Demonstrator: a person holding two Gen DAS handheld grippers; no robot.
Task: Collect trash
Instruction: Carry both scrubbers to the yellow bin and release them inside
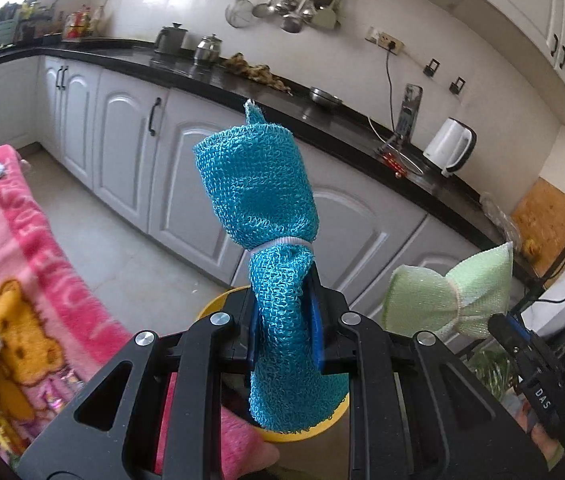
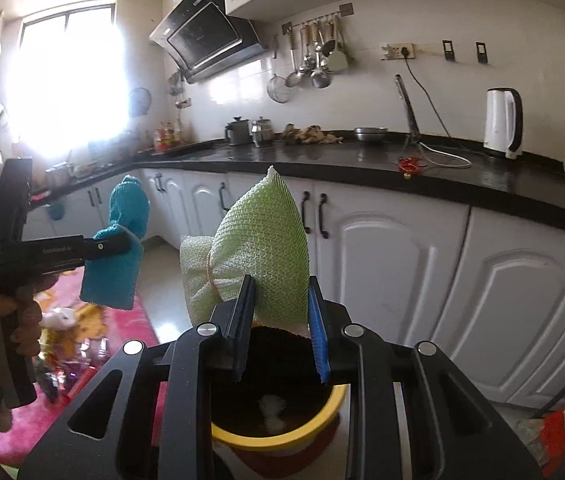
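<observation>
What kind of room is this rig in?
A home kitchen, most likely: black countertop over white cabinets, a range hood, ladles and strainers hanging on a wall rail, and an electric kettle.

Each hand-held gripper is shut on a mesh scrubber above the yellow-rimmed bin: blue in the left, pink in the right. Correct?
Not quite. The right hand-held gripper holds a green scrubber, not pink, as the right wrist view shows. The rest stands.

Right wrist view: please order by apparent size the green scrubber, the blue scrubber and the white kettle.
1. green scrubber, though it is nearest the camera
2. blue scrubber
3. white kettle, far off, so the true order is unsure
</observation>
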